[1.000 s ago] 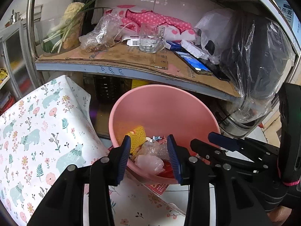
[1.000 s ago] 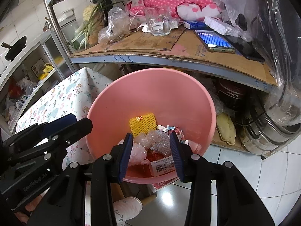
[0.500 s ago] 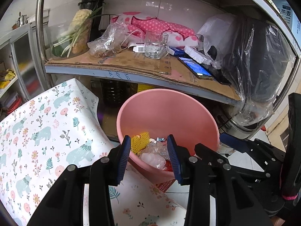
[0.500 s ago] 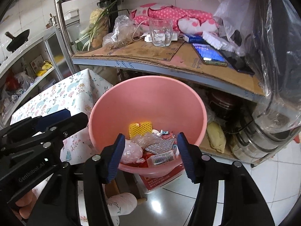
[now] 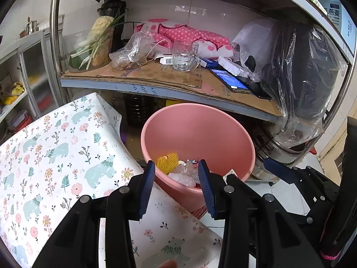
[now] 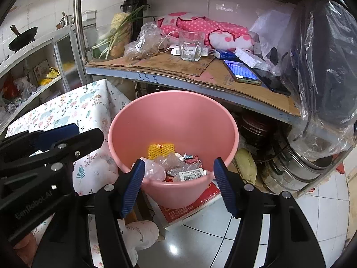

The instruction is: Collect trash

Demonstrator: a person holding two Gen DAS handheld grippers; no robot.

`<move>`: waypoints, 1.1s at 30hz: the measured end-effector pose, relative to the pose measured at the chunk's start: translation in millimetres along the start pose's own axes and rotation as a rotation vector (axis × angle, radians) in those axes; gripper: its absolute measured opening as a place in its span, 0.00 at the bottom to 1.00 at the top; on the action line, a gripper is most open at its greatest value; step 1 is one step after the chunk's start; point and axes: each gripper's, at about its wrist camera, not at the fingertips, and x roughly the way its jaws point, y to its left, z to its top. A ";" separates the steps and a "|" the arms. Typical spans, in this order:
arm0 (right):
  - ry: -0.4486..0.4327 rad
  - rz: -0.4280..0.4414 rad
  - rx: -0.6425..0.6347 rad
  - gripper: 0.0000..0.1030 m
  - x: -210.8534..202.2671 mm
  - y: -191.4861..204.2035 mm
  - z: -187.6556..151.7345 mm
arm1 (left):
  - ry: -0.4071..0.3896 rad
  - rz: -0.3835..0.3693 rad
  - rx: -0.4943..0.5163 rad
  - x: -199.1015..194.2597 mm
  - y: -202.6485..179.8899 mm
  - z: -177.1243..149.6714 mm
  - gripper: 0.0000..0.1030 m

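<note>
The round pink plastic waste bin [image 6: 174, 120] stands on the floor under a steel shelf, directly ahead of and below both tongs. It holds the collected trash [image 6: 178, 165]: a yellow foam mesh sleeve [image 6: 161, 150], crumpled clear plastic film [image 6: 156, 169] and a white label with a barcode [image 6: 193, 175], its print too small to read.

The right gripper [image 6: 178, 186], black with ribbed blue pads, has just been opening; its jaws stand wide apart with nothing between them, framing the near rim of the bin. The left gripper [image 5: 177, 188] is partly open and likewise empty, poised over the edge of a white tablecloth printed with bears and flowers [image 5: 55, 156], just left of the bin.

The right view alone shows the lettering "GenRobot.AI" on the left gripper's body, a red printed carton [image 6: 189, 205] under the bin with unreadable text, a dark jar on the lower shelf, and a wok at far left. The left view alone shows a blue-and-white box [image 5: 334, 15] bearing Chinese characters, upper right.

Beyond the bin, on the cardboard-lined shelf [image 6: 169, 67], both views show a clear glass mug [image 6: 190, 44], a lit smartphone [image 6: 242, 71], a pink polka-dot cloth [image 6: 200, 28] and spring onions [image 5: 93, 47].
</note>
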 end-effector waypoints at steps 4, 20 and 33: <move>0.004 0.000 0.019 0.63 -2.7 -0.6 -3.9 | -0.009 0.006 0.006 -6.2 -2.8 -5.1 0.38; 0.018 0.010 0.052 0.63 -10.1 1.8 -13.6 | -0.024 0.010 0.001 -20.7 -5.0 -19.0 0.38; 0.018 0.011 0.048 0.63 -11.8 7.0 -15.1 | -0.027 0.010 0.002 -24.2 -4.9 -20.9 0.38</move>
